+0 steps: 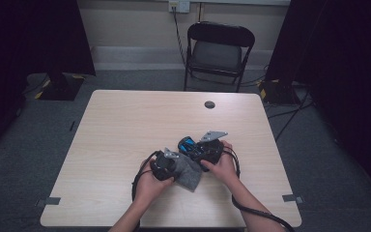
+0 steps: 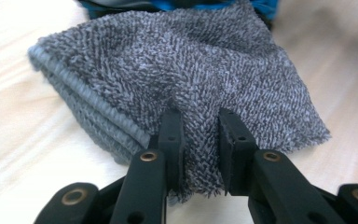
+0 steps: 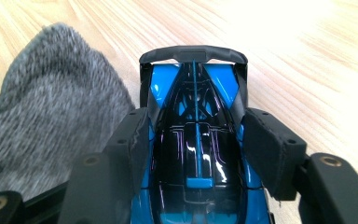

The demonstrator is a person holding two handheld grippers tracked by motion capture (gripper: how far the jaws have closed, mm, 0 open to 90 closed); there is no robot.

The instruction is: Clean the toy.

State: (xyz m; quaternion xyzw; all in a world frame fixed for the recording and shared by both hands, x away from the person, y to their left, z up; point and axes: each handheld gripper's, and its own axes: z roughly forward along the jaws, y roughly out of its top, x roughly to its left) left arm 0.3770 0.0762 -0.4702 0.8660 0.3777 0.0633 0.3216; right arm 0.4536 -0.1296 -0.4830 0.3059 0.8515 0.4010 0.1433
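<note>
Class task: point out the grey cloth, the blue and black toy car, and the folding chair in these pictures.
grey cloth (image 2: pixel 182 65), left gripper view, on the middle of its looped top face.
toy car (image 3: pixel 196 140), right gripper view, on its glossy black roof.
folding chair (image 1: pixel 216 55), high view, on its seat.

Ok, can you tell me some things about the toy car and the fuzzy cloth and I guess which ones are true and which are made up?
1. The right gripper is shut on a blue and black toy car. True.
2. The left gripper pinches a grey cloth. True.
3. The cloth is bright red. False: it is grey and fuzzy.
4. The toy car sits on the chair. False: it is between the right gripper's jaws, over the wooden table.
5. The cloth is right next to the car. True: in the right gripper view it lies just beside the car's side.
</note>
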